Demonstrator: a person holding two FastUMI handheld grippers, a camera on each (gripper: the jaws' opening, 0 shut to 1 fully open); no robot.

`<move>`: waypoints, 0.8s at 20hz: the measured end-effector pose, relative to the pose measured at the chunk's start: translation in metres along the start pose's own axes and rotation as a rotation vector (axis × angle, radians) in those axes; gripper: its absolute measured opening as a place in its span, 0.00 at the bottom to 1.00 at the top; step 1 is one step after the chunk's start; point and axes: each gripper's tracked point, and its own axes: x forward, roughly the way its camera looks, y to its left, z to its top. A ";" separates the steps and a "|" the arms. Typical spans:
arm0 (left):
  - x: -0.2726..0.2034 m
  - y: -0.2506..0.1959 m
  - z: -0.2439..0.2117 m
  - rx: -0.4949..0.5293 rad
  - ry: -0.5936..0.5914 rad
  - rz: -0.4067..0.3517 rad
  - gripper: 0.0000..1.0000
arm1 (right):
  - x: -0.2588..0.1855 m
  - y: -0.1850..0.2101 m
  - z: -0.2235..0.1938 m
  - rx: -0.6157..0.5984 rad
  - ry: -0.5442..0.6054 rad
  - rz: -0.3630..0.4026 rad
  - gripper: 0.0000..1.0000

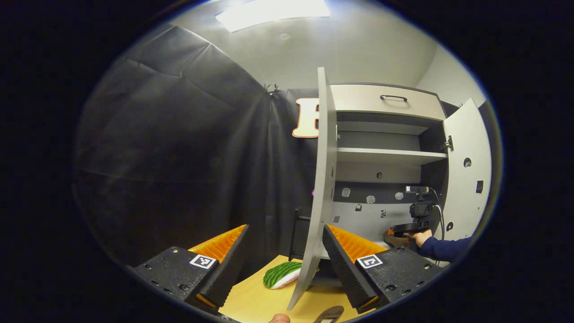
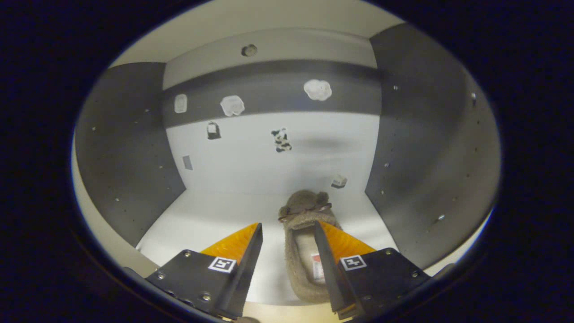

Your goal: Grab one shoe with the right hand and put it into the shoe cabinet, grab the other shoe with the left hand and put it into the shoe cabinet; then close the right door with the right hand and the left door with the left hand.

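Inside the shoe cabinet, the right claw hangs spread wide over a fuzzy slipper.

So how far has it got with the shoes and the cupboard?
One brown shoe lies on the cabinet floor, between the open right gripper's fingers, so that step looks about done. The open left gripper holds nothing. Both doors, left and right, stand open.

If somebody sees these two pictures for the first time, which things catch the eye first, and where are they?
In the right gripper view, a fuzzy brown slipper lies on the floor of the shoe cabinet, between the open fingers of the right gripper. In the left gripper view, the cabinet's left door stands open, edge-on, and a green striped slipper lies on the wooden floor beside it.
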 end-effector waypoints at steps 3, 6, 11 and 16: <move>-0.003 -0.019 -0.004 -0.008 0.012 -0.057 0.98 | -0.057 0.009 0.028 0.002 -0.085 0.045 0.70; -0.004 -0.043 -0.018 -0.010 0.040 -0.129 0.98 | -0.128 0.016 0.062 -0.030 -0.216 0.071 0.70; -0.012 -0.086 -0.070 -0.028 0.170 -0.260 0.99 | -0.250 0.020 0.106 -0.123 -0.399 0.121 0.68; -0.021 -0.110 -0.152 0.012 0.339 -0.348 0.99 | -0.348 -0.008 0.136 -0.106 -0.457 0.135 0.69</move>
